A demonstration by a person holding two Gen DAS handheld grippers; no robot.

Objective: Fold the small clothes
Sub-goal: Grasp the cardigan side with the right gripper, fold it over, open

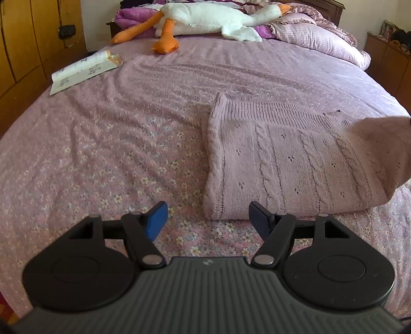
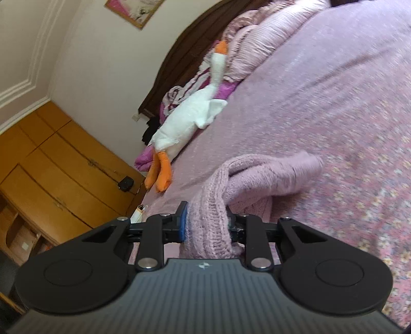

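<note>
A pale pink cable-knit sweater (image 1: 290, 159) lies partly folded on the bed, right of centre in the left wrist view, its right end lifted off the cover. My left gripper (image 1: 206, 221) hovers open just before the sweater's near left corner, with nothing between its blue pads. In the right wrist view my right gripper (image 2: 206, 223) is shut on a bunched fold of the same sweater (image 2: 246, 177), which hangs raised above the bed and drapes away to the right.
The bed (image 1: 102, 144) has a pink floral cover. A white plush goose (image 1: 213, 20) with orange legs lies near the pillows (image 1: 321, 41). An open booklet (image 1: 82, 69) sits at the bed's left edge. Wooden wardrobes (image 2: 59, 164) stand beyond that edge.
</note>
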